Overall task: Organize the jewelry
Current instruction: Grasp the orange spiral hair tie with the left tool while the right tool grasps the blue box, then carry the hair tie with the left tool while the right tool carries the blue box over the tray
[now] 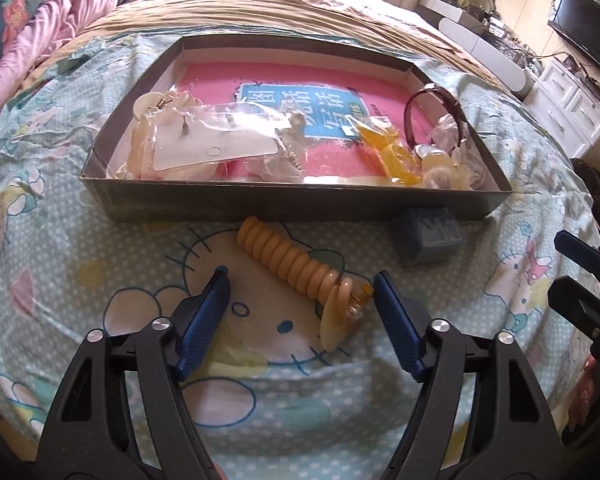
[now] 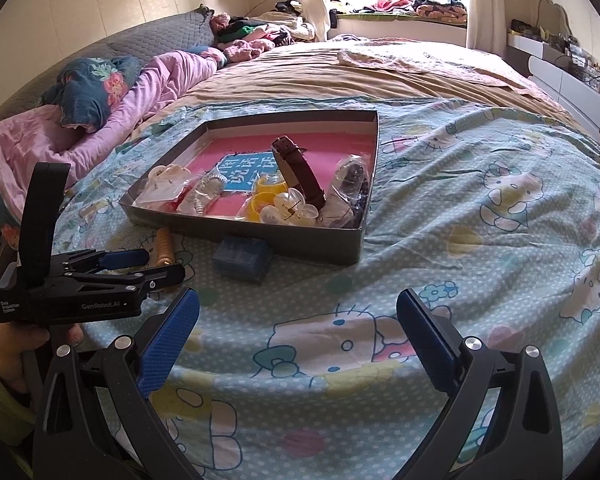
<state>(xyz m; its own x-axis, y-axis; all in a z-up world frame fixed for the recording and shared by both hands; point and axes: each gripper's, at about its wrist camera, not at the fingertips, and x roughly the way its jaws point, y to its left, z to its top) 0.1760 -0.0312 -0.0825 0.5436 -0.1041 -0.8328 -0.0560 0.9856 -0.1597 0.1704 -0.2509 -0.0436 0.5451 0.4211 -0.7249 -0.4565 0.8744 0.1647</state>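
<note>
Blue-padded fingers [image 1: 204,312] of the left gripper [image 1: 300,292] are spread wide either side of the near end of the tan coiled spiral bracelet [image 1: 296,264], which lies on the cartoon-cat bedsheet [image 1: 80,240] just in front of the shallow grey cardboard tray [image 1: 300,204], apparently lined up to close on it and lift it in. The right gripper [image 2: 298,332] hangs open and empty, near the tray's front wall, likely waiting its turn, with a small blue plastic box [image 2: 242,260] against that wall and a brown leather-strap watch [image 2: 298,168] already inside with other pieces.

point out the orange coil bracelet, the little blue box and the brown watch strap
orange coil bracelet [image 1: 288,258], left wrist view, middle of the coil
blue box [image 2: 242,259], right wrist view, its front face
brown watch strap [image 2: 298,172], right wrist view, mid strap
</note>
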